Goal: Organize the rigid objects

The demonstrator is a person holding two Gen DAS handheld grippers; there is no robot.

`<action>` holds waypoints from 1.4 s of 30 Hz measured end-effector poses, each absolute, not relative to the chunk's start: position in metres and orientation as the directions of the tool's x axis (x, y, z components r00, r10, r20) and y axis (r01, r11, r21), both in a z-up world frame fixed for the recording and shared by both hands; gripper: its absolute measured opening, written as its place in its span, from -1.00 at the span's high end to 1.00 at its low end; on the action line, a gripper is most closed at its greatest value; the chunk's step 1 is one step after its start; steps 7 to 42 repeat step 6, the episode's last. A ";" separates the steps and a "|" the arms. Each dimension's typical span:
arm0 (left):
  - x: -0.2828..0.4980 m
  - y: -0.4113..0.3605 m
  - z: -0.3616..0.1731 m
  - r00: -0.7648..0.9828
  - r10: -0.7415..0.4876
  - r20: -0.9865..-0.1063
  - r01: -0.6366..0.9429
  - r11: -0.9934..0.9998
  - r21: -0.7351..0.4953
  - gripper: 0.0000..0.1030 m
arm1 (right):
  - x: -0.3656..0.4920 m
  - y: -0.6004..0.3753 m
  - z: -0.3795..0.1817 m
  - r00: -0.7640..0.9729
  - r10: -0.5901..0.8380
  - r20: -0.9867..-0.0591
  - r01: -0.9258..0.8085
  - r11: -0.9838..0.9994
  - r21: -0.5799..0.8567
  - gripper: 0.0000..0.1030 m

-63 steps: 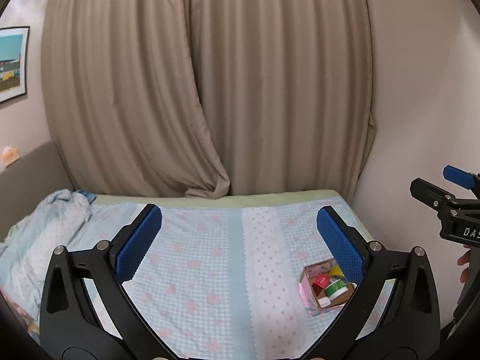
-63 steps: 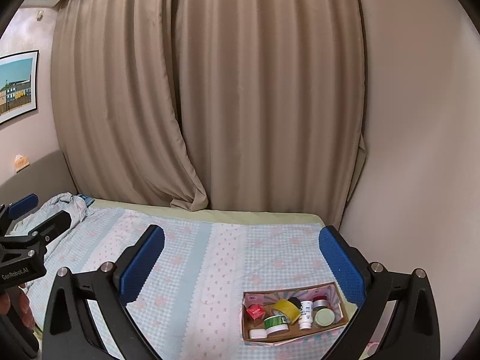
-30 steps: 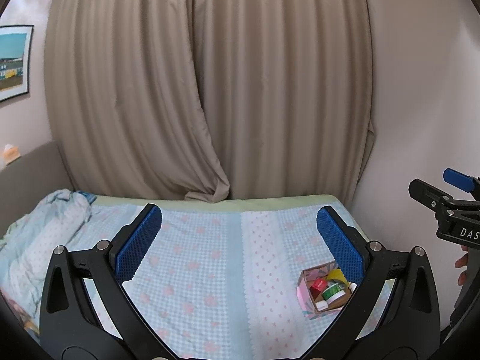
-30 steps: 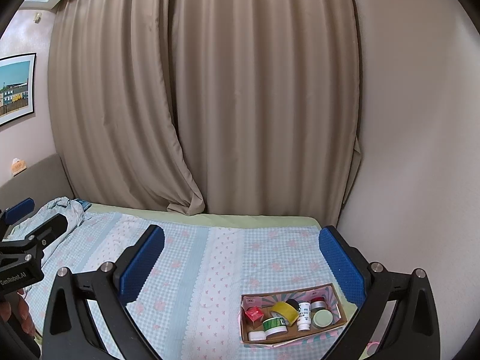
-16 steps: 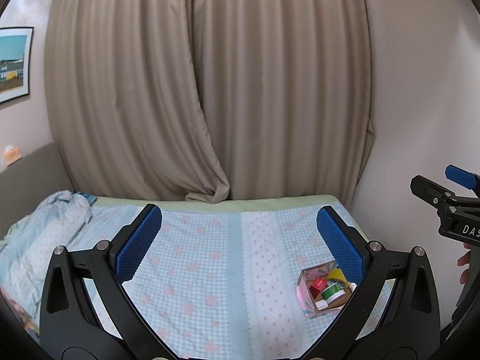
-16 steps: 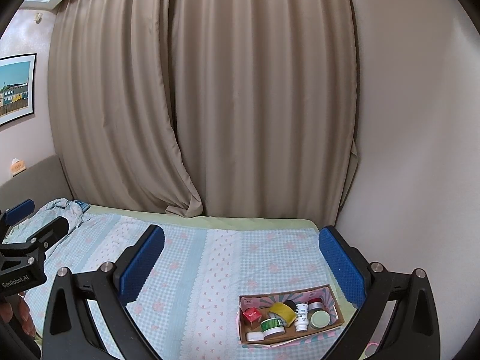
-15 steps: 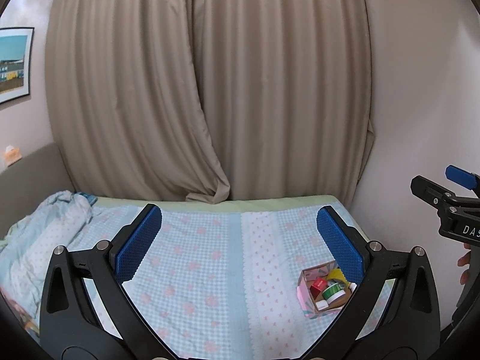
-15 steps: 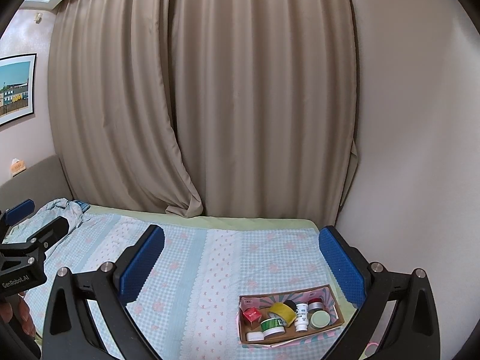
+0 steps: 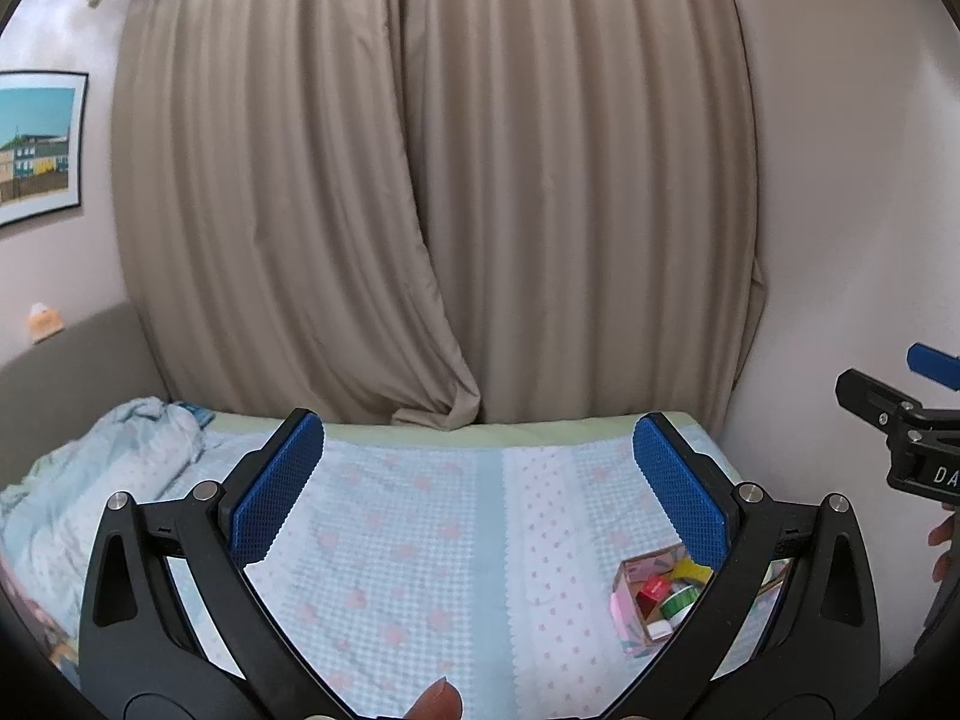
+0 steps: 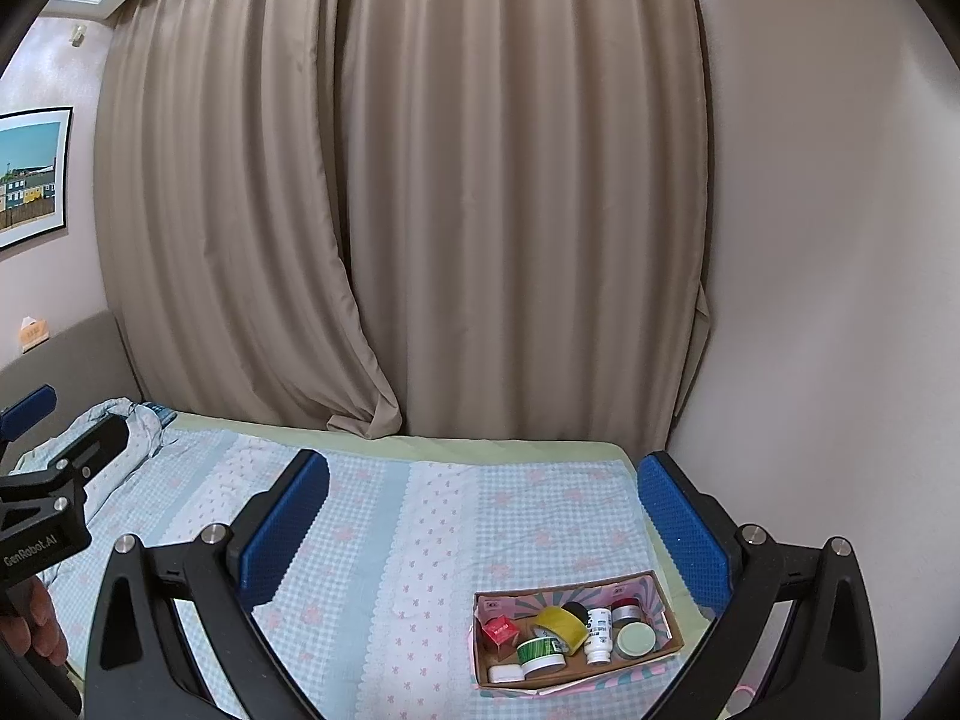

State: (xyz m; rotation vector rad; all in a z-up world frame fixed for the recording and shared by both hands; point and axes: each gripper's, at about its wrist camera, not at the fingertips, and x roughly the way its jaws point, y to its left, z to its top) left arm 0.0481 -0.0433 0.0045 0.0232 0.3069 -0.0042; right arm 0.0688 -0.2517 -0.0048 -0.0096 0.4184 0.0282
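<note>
A shallow cardboard box (image 10: 671,639) lies on the bed (image 10: 384,540) near its right edge. It holds a red cube (image 10: 500,630), a green tub (image 10: 540,656), a yellow tape roll (image 10: 563,625), a white bottle (image 10: 597,636) and several small jars. The box also shows in the left wrist view (image 9: 630,585), partly behind my right finger. My left gripper (image 9: 477,480) is open and empty, high above the bed. My right gripper (image 10: 483,495) is open and empty, above and behind the box.
Beige curtains (image 10: 396,210) hang behind the bed. A plain wall (image 10: 840,300) borders the bed's right side. A crumpled blanket (image 9: 90,462) lies at the bed's left end. A framed picture (image 9: 36,144) hangs on the left wall.
Both grippers have drawn back and up a little, so the box looks smaller and lower in both views. Both stay open and empty.
</note>
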 end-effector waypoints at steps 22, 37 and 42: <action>0.051 -0.035 0.000 0.949 -0.026 -0.315 0.025 1.000 -0.008 -0.99 | 0.069 -0.251 -0.008 0.911 0.025 -0.411 -0.029 1.000 -0.003 -0.99; 0.051 -0.035 0.000 0.949 -0.026 -0.315 0.025 1.000 -0.008 -0.99 | 0.069 -0.251 -0.008 0.911 0.025 -0.411 -0.029 1.000 -0.003 -0.99; 0.051 -0.035 0.000 0.949 -0.026 -0.315 0.025 1.000 -0.008 -0.99 | 0.069 -0.251 -0.008 0.911 0.025 -0.411 -0.029 1.000 -0.003 -0.99</action>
